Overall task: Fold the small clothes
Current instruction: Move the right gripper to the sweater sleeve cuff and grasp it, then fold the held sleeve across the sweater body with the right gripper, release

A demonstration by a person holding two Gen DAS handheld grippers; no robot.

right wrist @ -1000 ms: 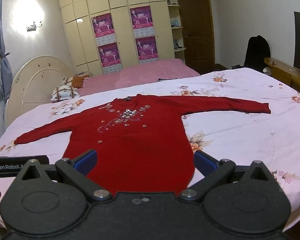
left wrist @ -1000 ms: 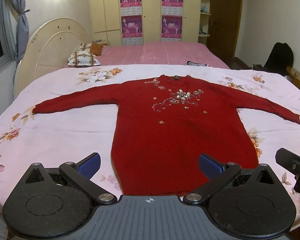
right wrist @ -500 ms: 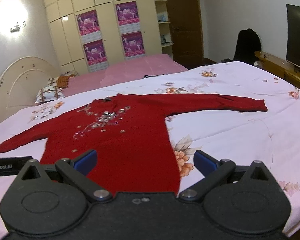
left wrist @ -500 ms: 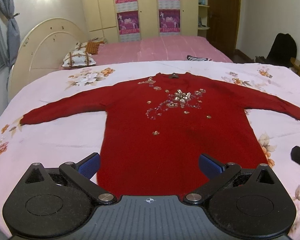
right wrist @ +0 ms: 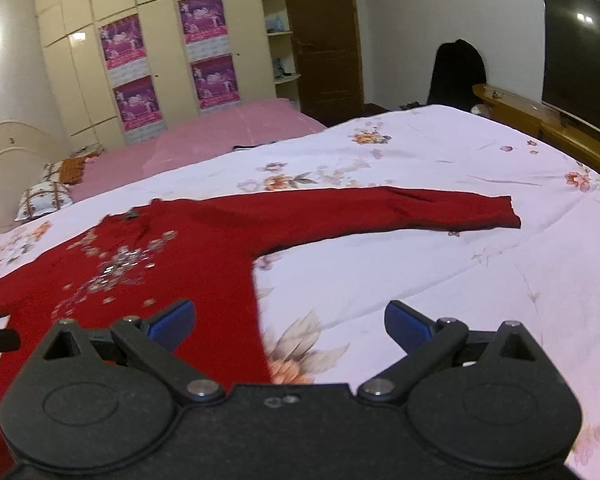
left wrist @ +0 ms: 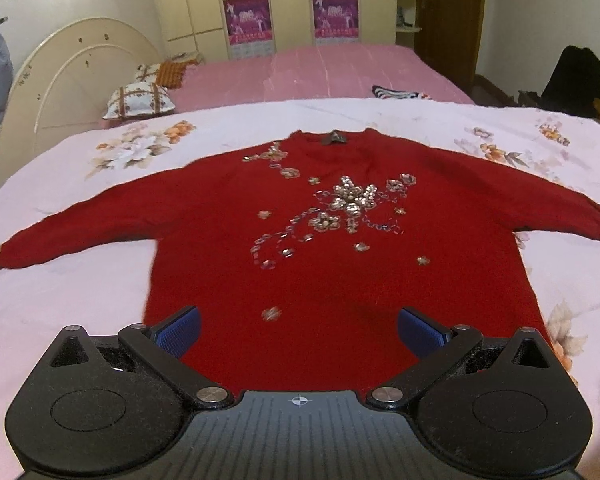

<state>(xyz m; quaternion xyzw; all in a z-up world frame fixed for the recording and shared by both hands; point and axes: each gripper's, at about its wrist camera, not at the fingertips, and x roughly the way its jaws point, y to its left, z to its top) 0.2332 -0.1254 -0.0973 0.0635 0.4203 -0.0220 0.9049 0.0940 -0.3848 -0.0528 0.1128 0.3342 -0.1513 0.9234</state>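
A red sweater [left wrist: 332,264] lies flat and face up on the floral bedspread [left wrist: 72,292], its beaded flower decoration [left wrist: 348,200] uppermost and both sleeves spread to the sides. No fold appears anywhere in the garment: body, sleeves and hem all lie in a single layer, so the folding is judged not yet begun and every step remains, probably the sleeves inward first, then the body doubled over. The left gripper [left wrist: 298,330] hovers over the lower body of the sweater near the hem, its blue-padded fingers [left wrist: 178,330] spread wide with nothing between them. The right gripper [right wrist: 286,320] hangs above the sweater's right side edge, one finger over red cloth and the other over bare bedspread, likewise wide apart and empty. Whether either gripper touches the fabric cannot be told from these views. The garment's long axis, hem to collar [left wrist: 334,138], runs away from the grippers toward the pink bed [left wrist: 300,76] and the wardrobe [right wrist: 156,52] beyond; the collar points to the far side and the hem lies nearest. The sleeve line crosses that axis, the left sleeve [left wrist: 80,228] reaching one edge of the bedspread and the right sleeve [right wrist: 412,210] extending well out toward the side of the television [right wrist: 580,60].
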